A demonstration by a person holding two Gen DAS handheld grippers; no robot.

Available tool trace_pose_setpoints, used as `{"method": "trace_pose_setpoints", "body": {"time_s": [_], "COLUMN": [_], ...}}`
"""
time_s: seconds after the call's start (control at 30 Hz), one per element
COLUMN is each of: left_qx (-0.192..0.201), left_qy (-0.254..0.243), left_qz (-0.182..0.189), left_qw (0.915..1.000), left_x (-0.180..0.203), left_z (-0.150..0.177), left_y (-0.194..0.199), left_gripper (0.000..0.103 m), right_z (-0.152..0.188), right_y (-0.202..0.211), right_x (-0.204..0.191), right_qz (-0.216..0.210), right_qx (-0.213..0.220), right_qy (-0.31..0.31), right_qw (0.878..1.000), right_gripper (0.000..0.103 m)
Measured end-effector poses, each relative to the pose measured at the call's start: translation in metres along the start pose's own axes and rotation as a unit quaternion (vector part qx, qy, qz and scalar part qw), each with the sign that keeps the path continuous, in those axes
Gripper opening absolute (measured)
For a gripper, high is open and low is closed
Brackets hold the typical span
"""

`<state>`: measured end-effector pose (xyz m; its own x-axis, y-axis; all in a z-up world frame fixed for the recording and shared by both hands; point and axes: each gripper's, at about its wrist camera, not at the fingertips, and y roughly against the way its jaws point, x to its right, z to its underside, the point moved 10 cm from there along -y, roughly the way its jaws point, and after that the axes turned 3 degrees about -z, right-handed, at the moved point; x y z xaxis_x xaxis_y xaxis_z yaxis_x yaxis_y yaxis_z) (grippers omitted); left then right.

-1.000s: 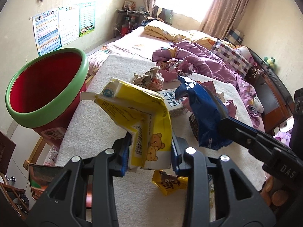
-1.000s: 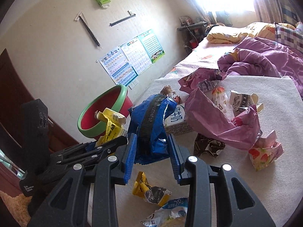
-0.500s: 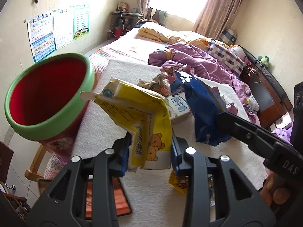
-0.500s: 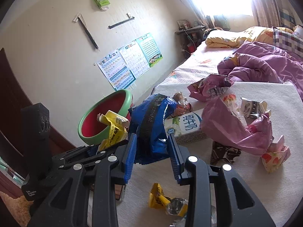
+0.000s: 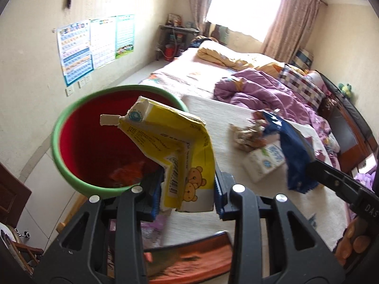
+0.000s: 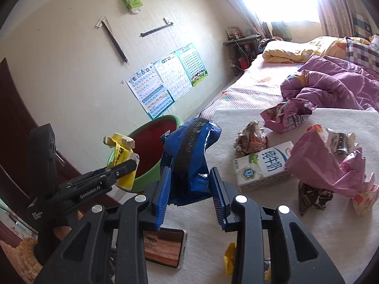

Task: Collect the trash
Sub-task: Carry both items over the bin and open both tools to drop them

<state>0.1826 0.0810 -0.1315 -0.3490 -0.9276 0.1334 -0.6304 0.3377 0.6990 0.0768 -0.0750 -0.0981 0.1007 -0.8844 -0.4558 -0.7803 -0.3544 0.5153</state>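
My left claw (image 5: 187, 196), clamped on the crumpled yellow carton (image 5: 175, 151), has open air ahead over the mouth of the green-rimmed red plastic bin (image 5: 71, 165). To its right, my right claw (image 6: 189, 189) with the blue foil wrapper (image 6: 189, 151) crowds that side. A phone (image 6: 163, 246) lies beneath both.

Bright daylight floods through the window (image 5: 246, 7) at twelve o'clock, its brownish curtains (image 5: 296, 21) drawn to the sides. On the cream wall (image 6: 71, 54) at nine o'clock hang three learning posters (image 6: 165, 82). The bed (image 5: 203, 71) stretches toward one o'clock, a rumpled purple quilt (image 5: 265, 92) and a yellow one (image 5: 227, 56) on it, a small dark table (image 5: 177, 37) standing just beyond.
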Motion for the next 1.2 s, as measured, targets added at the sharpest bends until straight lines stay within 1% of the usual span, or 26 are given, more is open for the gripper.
{"method": "trace_pose_setpoints", "body": {"time_s": [0.13, 0.3, 0.63, 0.9, 1.2], "left_qx": [0.003, 0.008, 0.014, 0.014, 0.01], "left_qy": [0.003, -0.005, -0.015, -0.013, -0.013], "left_qz": [-0.006, -0.004, -0.001, -0.004, -0.009], "left_qw": [1.0, 0.9999, 0.9998, 0.9998, 0.9998], "left_x": [-0.022, -0.038, -0.056, -0.069, -0.084], "left_z": [-0.004, -0.008, -0.015, -0.018, -0.022], "left_y": [0.0, 0.002, -0.002, -0.004, -0.011], "left_gripper": [0.034, 0.034, 0.034, 0.034, 0.034], "right_z": [0.0, -0.001, -0.01, -0.014, -0.015], "right_y": [-0.011, -0.025, -0.046, -0.063, -0.084], "right_x": [-0.011, -0.025, -0.051, -0.066, -0.072], "right_qz": [0.0, 0.0, -0.005, -0.012, -0.018], "right_qx": [0.0, -0.002, 0.0, -0.006, -0.014], "right_qy": [0.0, 0.001, 0.016, 0.02, 0.01], "right_qw": [1.0, 1.0, 1.0, 1.0, 1.0], "right_gripper": [0.033, 0.033, 0.033, 0.033, 0.033]}}
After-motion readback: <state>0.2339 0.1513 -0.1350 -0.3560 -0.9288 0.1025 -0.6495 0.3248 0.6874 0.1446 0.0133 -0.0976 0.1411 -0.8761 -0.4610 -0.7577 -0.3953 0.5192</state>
